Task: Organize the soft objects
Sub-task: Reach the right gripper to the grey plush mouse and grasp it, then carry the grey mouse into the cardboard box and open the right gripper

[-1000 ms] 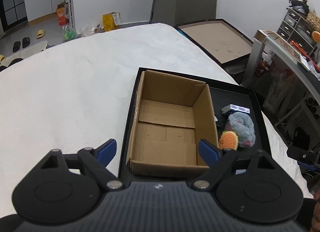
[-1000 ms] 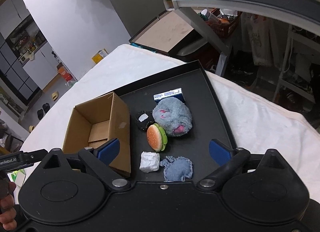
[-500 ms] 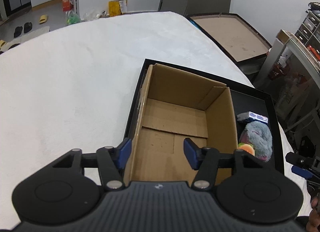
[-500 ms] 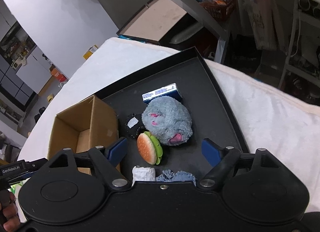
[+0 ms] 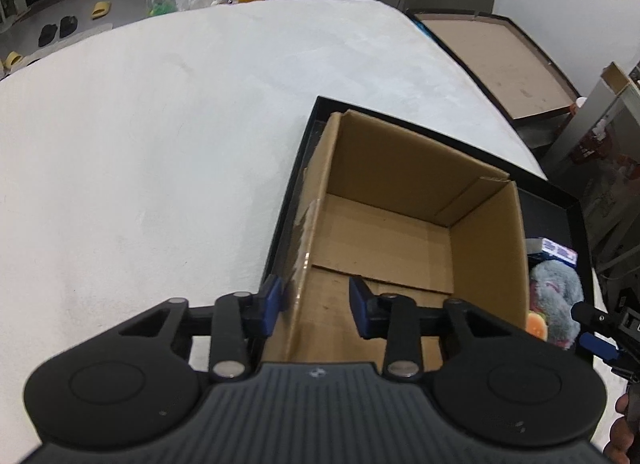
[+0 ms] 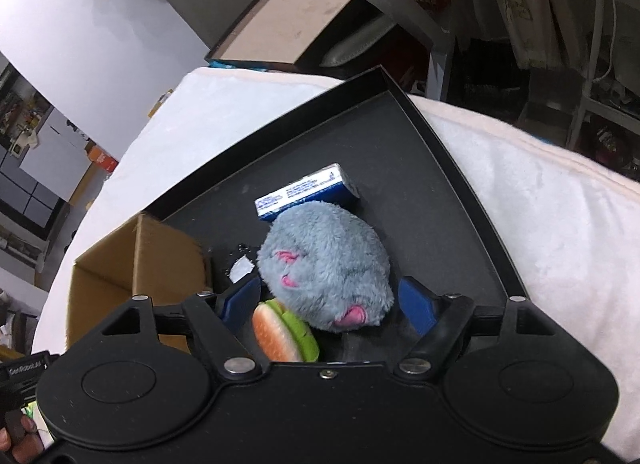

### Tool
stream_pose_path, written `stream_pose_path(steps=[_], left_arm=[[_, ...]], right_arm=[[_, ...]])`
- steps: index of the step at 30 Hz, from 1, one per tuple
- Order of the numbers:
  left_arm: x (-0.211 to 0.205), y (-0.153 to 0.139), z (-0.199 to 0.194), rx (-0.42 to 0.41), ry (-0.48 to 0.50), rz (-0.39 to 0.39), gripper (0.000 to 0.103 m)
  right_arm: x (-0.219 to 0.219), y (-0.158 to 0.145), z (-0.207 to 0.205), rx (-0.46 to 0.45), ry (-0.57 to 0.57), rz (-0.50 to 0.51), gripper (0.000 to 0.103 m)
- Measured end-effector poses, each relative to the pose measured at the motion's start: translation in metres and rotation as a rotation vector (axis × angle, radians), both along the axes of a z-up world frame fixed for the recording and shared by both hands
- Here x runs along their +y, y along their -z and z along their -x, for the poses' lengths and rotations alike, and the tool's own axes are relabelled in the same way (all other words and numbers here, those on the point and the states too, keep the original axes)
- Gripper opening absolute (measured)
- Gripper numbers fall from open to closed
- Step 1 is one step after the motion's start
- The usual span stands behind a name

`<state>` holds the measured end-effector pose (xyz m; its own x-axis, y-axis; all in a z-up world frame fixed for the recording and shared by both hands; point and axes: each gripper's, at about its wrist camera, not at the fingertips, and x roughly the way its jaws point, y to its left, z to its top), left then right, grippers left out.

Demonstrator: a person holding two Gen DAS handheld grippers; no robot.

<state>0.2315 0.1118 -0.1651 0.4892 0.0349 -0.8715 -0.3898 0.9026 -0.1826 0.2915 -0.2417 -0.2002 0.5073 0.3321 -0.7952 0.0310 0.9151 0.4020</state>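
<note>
An open cardboard box (image 5: pixel 400 224) stands empty in the left part of a black tray (image 6: pixel 448 152). My left gripper (image 5: pixel 316 300) straddles the box's near-left wall, one finger outside, one inside, partly closed with a gap. A grey plush mouse (image 6: pixel 328 268) lies on the tray beside a plush burger (image 6: pixel 280 328); both show at the right of the left wrist view (image 5: pixel 556 300). My right gripper (image 6: pixel 332 302) is open, its fingers on either side of the mouse's near end.
A blue-and-white carton (image 6: pixel 308 192) lies behind the mouse. A small black-and-white item (image 6: pixel 240 268) sits between mouse and box. The tray rests on a white cloth-covered table (image 5: pixel 160 144). A desk and clutter stand past the table's right edge (image 6: pixel 520 24).
My left gripper has narrowed and moved onto the box's near-left wall. My right gripper has moved down and forward until its fingers flank the mouse; the white and blue soft items passed under it.
</note>
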Motion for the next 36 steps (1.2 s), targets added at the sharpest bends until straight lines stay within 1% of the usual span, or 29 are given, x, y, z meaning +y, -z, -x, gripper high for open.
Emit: stream_pose_path(steps=[3,7,9,10,12,17,22,28,36], left_arm=[[0.005,0.001,0.001,-0.007,-0.021,0.01,0.025],[0.005,0.003,0.002,-0.011,-0.029,0.005,0.02],[0.006,0.004,0.002,-0.012,-0.025,0.002,0.017],[0.006,0.004,0.002,-0.012,-0.026,0.003,0.014],[0.008,0.005,0.003,-0.014,-0.028,0.014,0.014],[0.009,0.005,0.005,-0.019,-0.028,0.03,0.014],[0.012,0.007,0.008,-0.019,-0.029,0.058,0.014],[0.015,0.008,0.007,-0.023,-0.023,0.073,0.014],[0.02,0.009,0.011,-0.037,-0.014,0.099,0.015]], right_arm=[[0.001,0.008,-0.005,0.011,0.002,0.001,0.076],[0.005,0.02,-0.009,0.029,-0.012,-0.008,0.076],[0.009,0.026,-0.011,0.045,-0.029,-0.004,0.059],[0.01,0.029,-0.011,0.053,-0.034,0.0,0.059],[0.011,0.029,-0.009,0.045,-0.039,-0.004,0.051],[0.013,0.018,-0.005,0.029,-0.049,0.018,0.043],[0.019,0.0,-0.002,-0.014,-0.054,0.035,0.042],[0.032,-0.026,0.001,-0.059,-0.069,0.058,0.042],[0.06,-0.057,0.004,-0.113,-0.128,0.085,0.042]])
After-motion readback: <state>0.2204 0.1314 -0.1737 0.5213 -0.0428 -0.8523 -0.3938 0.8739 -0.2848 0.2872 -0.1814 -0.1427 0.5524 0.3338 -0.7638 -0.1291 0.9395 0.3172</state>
